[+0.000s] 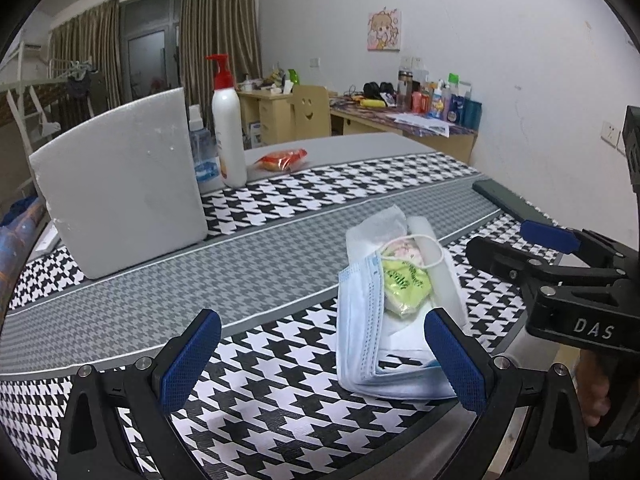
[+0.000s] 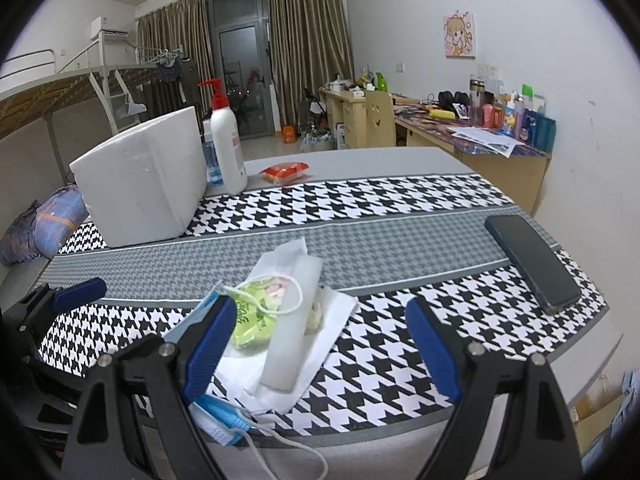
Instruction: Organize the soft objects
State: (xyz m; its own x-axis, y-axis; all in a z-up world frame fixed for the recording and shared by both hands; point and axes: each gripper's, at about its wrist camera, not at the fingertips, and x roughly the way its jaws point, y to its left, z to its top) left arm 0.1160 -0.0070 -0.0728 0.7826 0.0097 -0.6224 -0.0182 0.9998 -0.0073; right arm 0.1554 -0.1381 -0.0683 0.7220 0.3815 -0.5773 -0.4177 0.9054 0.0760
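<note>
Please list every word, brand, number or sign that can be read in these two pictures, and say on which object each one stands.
"DAS": raised letters on the black body of the right tool, seen in the left wrist view.
Green sachet in the pile: dark print, too blurred to read.
White pump bottle: label too small to read.
Clear blue bottle: label unreadable.
Red snack packet: print unreadable.
Cartoon poster: picture only, no legible words.

White foam box (image 2: 140,188), pump bottle (image 2: 228,148), dark phone (image 2: 532,260), perhaps a snack packet (image 2: 285,171).

Both wrist views look low across the table (image 1: 280,240), sharing the mask pile (image 2: 280,312).
</note>
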